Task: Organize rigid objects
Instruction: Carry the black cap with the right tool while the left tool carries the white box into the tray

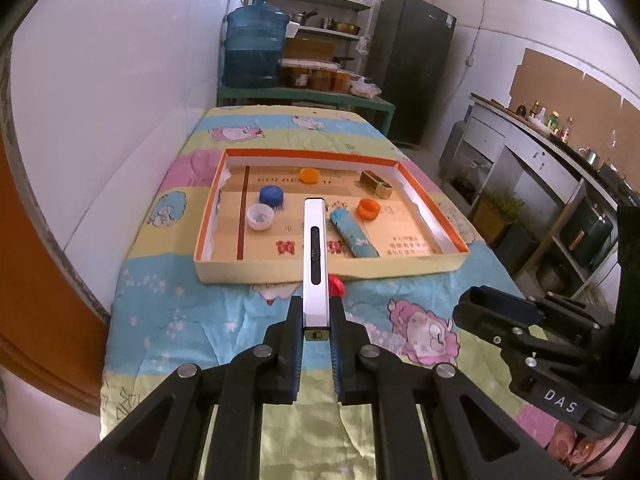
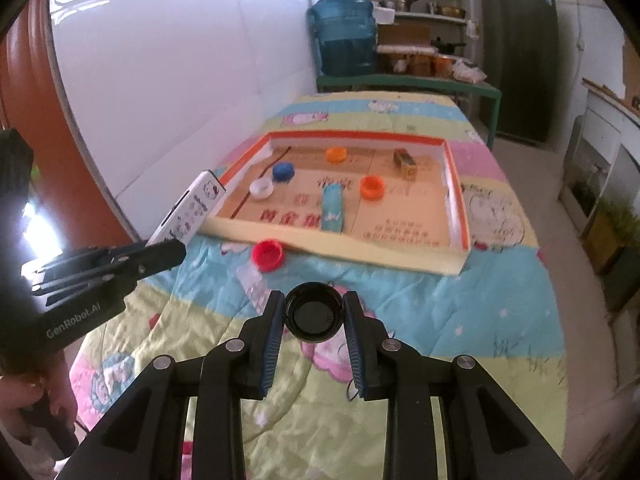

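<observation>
My left gripper point(image 1: 316, 312) is shut on a long white lighter point(image 1: 315, 264) and holds it above the table, its tip over the front edge of the cardboard tray point(image 1: 328, 270). It shows from the side in the right wrist view point(image 2: 188, 208). My right gripper point(image 2: 314, 312) is shut on a black bottle cap point(image 2: 313, 316), held above the blanket. A red cap point(image 2: 267, 254) lies on the blanket just in front of the tray. In the tray lie two orange caps point(image 1: 368, 209), a blue cap point(image 1: 271, 195), a white cap point(image 1: 260, 217), a blue lighter point(image 1: 354, 237) and a small gold box point(image 1: 376, 185).
The table is covered by a cartoon-print blanket point(image 1: 180, 312). A white wall runs along the left. A blue water jug point(image 1: 254, 46), shelves and a dark fridge point(image 1: 412, 68) stand behind the table. A kitchen counter point(image 1: 560, 148) lies to the right.
</observation>
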Demonstrator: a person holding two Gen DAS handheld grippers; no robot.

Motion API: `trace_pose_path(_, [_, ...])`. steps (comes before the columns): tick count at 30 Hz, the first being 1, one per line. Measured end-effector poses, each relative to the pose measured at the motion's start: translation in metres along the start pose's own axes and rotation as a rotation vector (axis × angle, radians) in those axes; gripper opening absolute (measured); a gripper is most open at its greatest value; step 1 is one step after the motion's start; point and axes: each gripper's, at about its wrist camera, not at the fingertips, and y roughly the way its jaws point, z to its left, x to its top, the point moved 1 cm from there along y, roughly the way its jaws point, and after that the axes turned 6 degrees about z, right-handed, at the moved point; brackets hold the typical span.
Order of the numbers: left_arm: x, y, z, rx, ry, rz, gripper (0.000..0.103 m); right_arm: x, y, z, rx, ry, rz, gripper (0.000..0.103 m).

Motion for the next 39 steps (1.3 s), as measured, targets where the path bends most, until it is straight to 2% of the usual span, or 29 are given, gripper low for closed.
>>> trace_pose_path(16, [0.038, 0.011, -0.007, 0.018, 0.019, -0.02, 0.012, 0.035, 0.004, -0.017, -0.029, 0.01, -0.022, 0.03])
trace_pose_path(39, [0.097, 0.063, -0.002, 0.01, 0.037, -0.002, 0.012, 0.096, 0.041, -0.041, -0.033, 0.005, -0.04, 0.03])
